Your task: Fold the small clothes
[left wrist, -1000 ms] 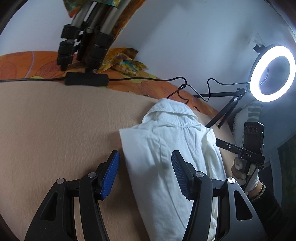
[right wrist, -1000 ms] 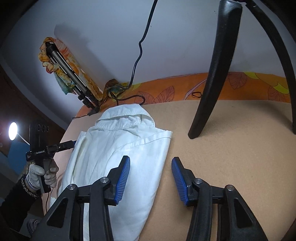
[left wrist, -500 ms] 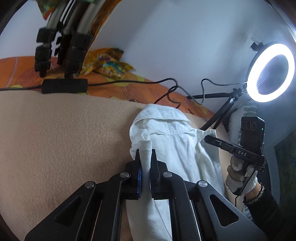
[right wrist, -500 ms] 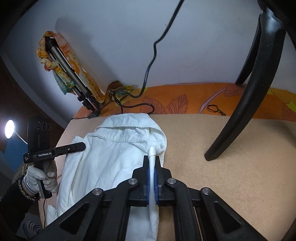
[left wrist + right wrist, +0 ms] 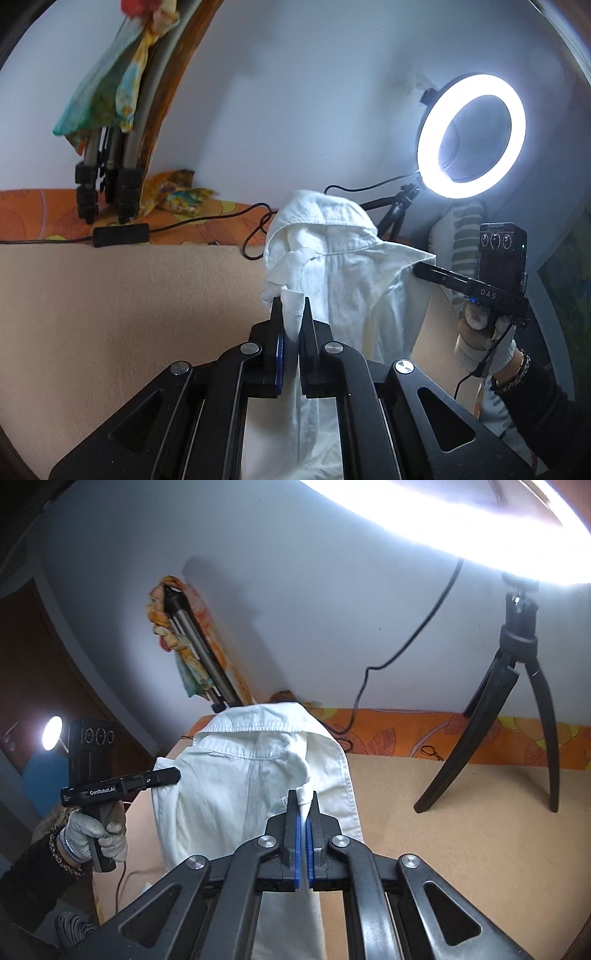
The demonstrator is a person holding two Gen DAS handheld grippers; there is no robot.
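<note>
A small white collared shirt (image 5: 343, 258) hangs lifted off the tan blanket (image 5: 110, 302), stretched between both grippers. My left gripper (image 5: 291, 306) is shut on the shirt's left edge, cloth pinched between its pads. In the right wrist view the same white shirt (image 5: 240, 775) rises with its collar on top, and my right gripper (image 5: 303, 801) is shut on its right edge. The other hand's gripper (image 5: 436, 271) shows at the shirt's far edge in the left wrist view, held by a gloved hand (image 5: 484, 339). The shirt's lower part drops below both views.
A lit ring light (image 5: 471, 131) on a small black tripod (image 5: 513, 716) stands at the back right. A folded tripod (image 5: 107, 184) draped with a colourful cloth leans on the wall at the left. Black cables (image 5: 207, 221) run over the orange patterned sheet (image 5: 461, 738).
Both grippers went from open around the flat shirt's edges to shut on them. They then rose, lifting the shirt's upper part off the blanket.
</note>
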